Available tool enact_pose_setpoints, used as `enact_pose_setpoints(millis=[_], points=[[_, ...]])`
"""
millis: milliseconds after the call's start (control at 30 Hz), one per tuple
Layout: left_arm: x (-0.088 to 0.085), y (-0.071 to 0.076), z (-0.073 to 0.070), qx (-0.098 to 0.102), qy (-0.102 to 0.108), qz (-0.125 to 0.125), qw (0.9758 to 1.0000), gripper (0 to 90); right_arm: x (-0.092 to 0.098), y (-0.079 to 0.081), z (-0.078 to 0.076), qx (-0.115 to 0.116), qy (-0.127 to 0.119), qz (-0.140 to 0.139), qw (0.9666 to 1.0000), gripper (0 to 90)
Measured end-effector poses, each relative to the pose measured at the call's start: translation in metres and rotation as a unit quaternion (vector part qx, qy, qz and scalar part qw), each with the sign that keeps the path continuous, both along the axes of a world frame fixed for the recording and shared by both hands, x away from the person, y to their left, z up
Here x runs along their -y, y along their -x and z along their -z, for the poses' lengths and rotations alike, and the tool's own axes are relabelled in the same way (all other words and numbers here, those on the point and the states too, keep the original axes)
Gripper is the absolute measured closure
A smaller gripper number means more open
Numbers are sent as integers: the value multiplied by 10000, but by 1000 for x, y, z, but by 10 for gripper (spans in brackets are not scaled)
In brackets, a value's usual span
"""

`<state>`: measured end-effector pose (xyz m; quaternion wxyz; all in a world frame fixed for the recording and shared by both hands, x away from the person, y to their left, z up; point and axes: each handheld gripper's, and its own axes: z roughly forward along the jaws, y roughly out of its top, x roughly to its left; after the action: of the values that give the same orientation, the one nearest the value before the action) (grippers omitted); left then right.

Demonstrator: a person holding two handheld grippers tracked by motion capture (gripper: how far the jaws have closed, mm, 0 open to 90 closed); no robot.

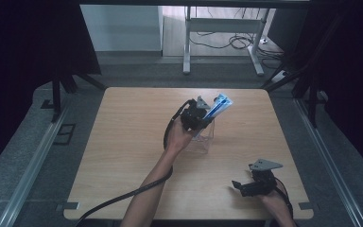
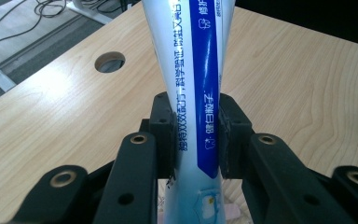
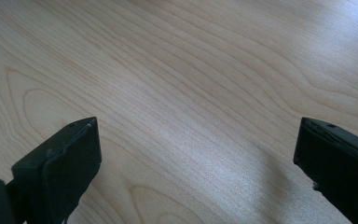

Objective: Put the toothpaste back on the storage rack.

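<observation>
The left gripper is clamped on a toothpaste tube; in the left gripper view its two black jaws press the tube from both sides, near the lower part of the body, so the soft tube is a little squeezed there. I think the grip is low on the tube because this keeps the long upper part free and lets the hand steer the bottom end. In the high view the tube stands tilted, with its flat end pointing up and away from the person, and its lower end is over a clear plastic box near the middle of the wooden table. It seems the tube is being set into this box, but whether it already touches the bottom I cannot tell. The right gripper rests near the table's front edge, well apart from the box, its jaws wide apart and holding nothing, probably just waiting.
</observation>
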<state>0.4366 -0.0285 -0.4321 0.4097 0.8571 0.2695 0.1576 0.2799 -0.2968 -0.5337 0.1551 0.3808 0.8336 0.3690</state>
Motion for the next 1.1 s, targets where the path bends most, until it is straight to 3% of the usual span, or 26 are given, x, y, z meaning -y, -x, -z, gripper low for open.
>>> enact_pose_setpoints(millis=[700,1100], points=[[-6,6,11,-134,-28,22,9999,709,-1,0,1,-38,51,-30,10000,11],[-12,14,9,-255,-211,44,9994,699,-2,0,2,-60,87,-55,9999,15]])
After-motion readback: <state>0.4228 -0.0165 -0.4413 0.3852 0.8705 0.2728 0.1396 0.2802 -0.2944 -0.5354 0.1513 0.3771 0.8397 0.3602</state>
